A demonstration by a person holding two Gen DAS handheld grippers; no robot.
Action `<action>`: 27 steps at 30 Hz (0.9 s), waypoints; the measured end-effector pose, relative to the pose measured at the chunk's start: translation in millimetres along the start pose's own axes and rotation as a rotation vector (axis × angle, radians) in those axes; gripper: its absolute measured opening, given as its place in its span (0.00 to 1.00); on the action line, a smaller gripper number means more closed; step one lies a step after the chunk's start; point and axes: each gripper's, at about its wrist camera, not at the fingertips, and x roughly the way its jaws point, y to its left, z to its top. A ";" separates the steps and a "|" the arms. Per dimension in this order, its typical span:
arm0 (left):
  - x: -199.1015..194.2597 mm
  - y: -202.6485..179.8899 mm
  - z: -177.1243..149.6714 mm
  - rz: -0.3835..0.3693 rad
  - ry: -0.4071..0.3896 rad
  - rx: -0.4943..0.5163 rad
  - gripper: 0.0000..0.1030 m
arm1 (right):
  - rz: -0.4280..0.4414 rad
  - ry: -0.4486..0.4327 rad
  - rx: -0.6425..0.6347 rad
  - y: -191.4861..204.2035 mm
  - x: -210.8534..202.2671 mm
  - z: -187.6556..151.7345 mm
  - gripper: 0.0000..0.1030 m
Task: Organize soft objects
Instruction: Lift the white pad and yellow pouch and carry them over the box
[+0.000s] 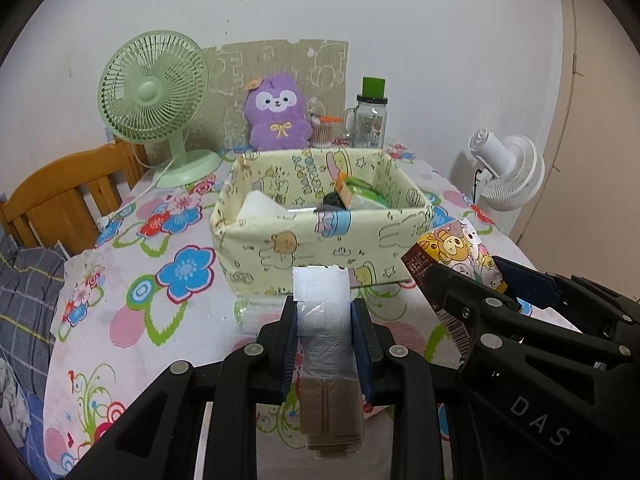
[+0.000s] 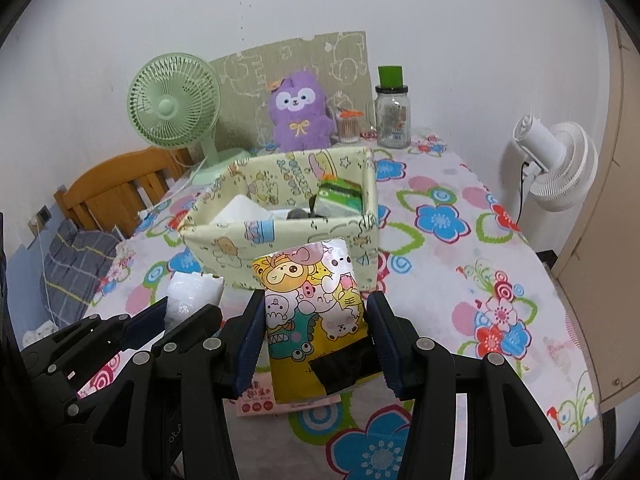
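My left gripper (image 1: 325,312) is shut on a clear plastic-wrapped pack of brown paper tissues (image 1: 324,336), held above the table in front of the fabric box. My right gripper (image 2: 316,312) is shut on a cartoon-printed tissue pack (image 2: 316,312), also held in front of the box; that pack shows in the left wrist view (image 1: 460,256). The pale yellow cartoon fabric box (image 1: 320,240) (image 2: 224,248) sits mid-table and holds a white pack (image 1: 260,204), a green pack (image 2: 340,196) and a dark item. The left gripper's pack shows in the right wrist view (image 2: 192,292).
A green desk fan (image 1: 154,92), a purple plush (image 1: 278,114), a cotton-swab jar (image 1: 322,130) and a glass jar with green lid (image 1: 370,120) stand along the back wall. A white fan (image 1: 508,172) stands right of the table. A wooden chair (image 1: 64,196) stands to the left.
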 end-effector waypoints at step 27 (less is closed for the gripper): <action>-21.9 -6.9 40.2 -0.010 -0.092 0.039 0.24 | 0.014 -0.105 -0.003 3.6 -28.0 39.6 0.53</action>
